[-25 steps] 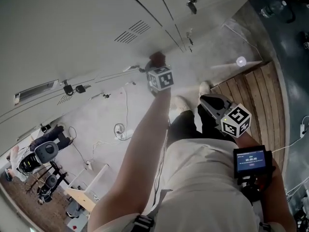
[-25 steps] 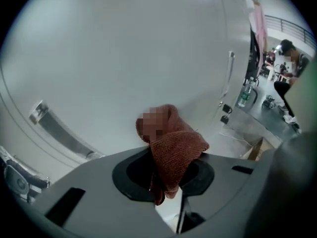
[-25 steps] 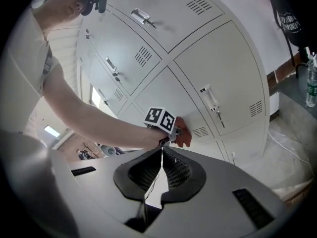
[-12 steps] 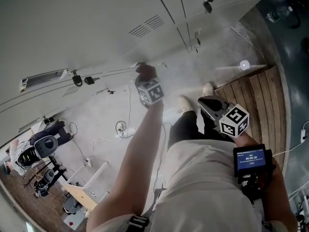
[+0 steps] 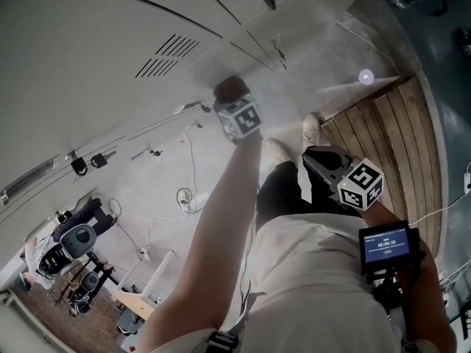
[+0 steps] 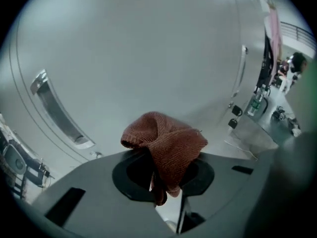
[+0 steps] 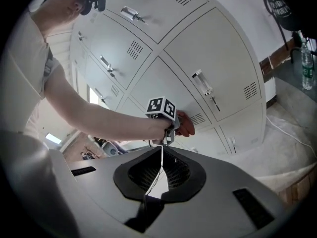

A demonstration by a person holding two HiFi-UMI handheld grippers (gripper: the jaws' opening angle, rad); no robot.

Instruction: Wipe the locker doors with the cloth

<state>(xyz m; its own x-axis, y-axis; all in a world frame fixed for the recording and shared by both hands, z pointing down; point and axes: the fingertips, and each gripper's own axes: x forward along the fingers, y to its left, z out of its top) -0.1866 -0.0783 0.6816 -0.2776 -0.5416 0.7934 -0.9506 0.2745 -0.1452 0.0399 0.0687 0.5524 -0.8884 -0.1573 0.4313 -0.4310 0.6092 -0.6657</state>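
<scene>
**Left gripper** (image 6: 166, 185): jaws clamped on the cloth (image 6: 166, 143), a rust-red knit bunched into a wad with no clear long axis. The wad sticks out past the jaw tips, straight toward the door (image 6: 148, 48).

**Cloth, position:** at the door face, near its lower edge and beside the vent slots (image 7: 198, 118). Contact is likely, but the views do not settle it. The handle (image 6: 57, 110) lies off toward the door's left edge, well apart.

**Right gripper** (image 7: 161, 180): jaws together on nothing, held back by the body and well apart from the lockers. The left is the nearer gripper.

**Containers:** lockers, all doors shut, contents unseen.

**Next move, judged:** sweep the wad across the panel toward the handle.
</scene>
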